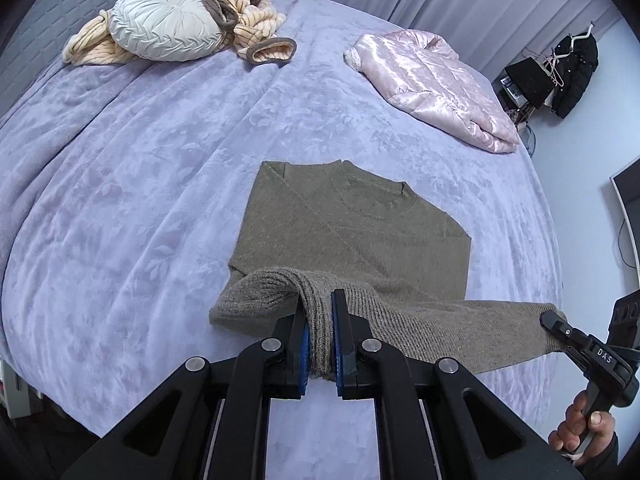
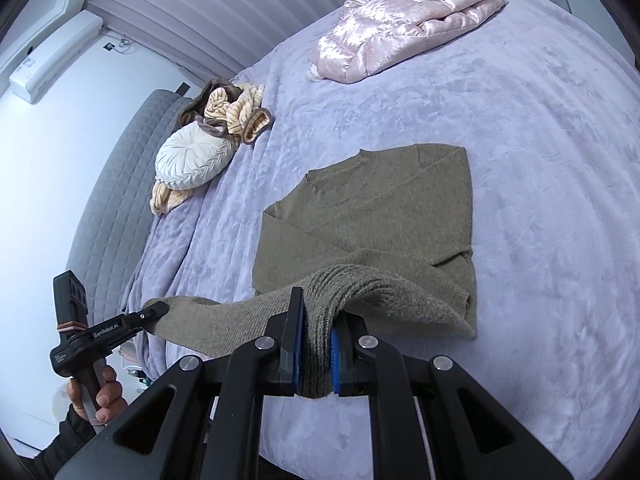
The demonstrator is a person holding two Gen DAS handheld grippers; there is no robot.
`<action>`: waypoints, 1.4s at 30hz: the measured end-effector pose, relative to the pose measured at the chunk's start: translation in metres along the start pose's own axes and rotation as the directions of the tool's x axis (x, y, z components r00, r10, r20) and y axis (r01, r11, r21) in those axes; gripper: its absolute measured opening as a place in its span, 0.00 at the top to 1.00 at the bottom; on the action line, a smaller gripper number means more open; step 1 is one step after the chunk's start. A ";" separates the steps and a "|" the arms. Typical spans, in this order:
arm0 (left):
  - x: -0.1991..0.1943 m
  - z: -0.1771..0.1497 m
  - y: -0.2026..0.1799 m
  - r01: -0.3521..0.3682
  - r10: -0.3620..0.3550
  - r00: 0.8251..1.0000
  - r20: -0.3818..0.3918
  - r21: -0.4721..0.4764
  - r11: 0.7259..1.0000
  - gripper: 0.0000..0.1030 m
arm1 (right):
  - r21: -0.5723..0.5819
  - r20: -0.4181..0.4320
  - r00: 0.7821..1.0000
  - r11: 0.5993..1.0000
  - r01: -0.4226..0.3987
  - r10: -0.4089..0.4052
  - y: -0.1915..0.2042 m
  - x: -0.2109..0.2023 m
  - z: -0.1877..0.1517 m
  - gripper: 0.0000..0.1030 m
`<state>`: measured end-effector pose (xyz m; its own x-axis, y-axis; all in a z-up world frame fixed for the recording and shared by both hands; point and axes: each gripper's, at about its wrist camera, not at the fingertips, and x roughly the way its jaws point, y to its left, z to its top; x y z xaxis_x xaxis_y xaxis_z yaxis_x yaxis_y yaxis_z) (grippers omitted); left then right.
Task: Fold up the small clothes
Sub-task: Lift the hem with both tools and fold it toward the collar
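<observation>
1. Sweater [image 1: 360, 236], olive green, is laid flat on the purple blanket [image 1: 140, 184] near the front edge of the bed, with its round neck turned toward the far side.
2. Both sleeves are seen folded in over the body of the sweater.
3. The ribbed bottom hem [image 1: 320, 320] is lifted off the blanket and is stretched in a band between the two grippers.
4. The left gripper [image 1: 320, 300] is clenched on one end of the hem, and knit cloth is squeezed between its blue pads [image 1: 305, 344].
5. The right gripper [image 2: 318, 300] is clenched on the other end of the hem in the same way, with cloth bunched between its fingers.
6. In the left wrist view, the right gripper is seen at the right edge, held by a hand [image 1: 580, 428], with its tip biting the end of the hem.
7. In the right wrist view, the left gripper is seen at the left edge, held by the other hand [image 2: 96, 392].
8. A shiny pink jacket [image 1: 432, 88] is laid folded on the far right part of the bed, well apart from the sweater.
9. A round white pillow [image 1: 164, 20] is set on a striped cream garment [image 1: 256, 20] at the far left, near the grey headboard [image 2: 116, 204].
</observation>
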<state>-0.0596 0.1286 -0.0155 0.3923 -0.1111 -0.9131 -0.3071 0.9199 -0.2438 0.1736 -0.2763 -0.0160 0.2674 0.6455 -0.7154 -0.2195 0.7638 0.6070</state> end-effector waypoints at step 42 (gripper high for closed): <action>0.267 0.156 0.013 -0.087 0.075 0.950 -0.302 -0.024 0.996 0.60 | 0.186 -0.171 0.953 0.942 0.280 -0.250 -0.090 0.199 0.144 0.89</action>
<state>0.1760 0.1697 -0.2112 0.0881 -0.1496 -0.9848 -0.3606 0.9168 -0.1715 0.3817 -0.2171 -0.1633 0.1489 0.4255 -0.8926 0.0428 0.8991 0.4357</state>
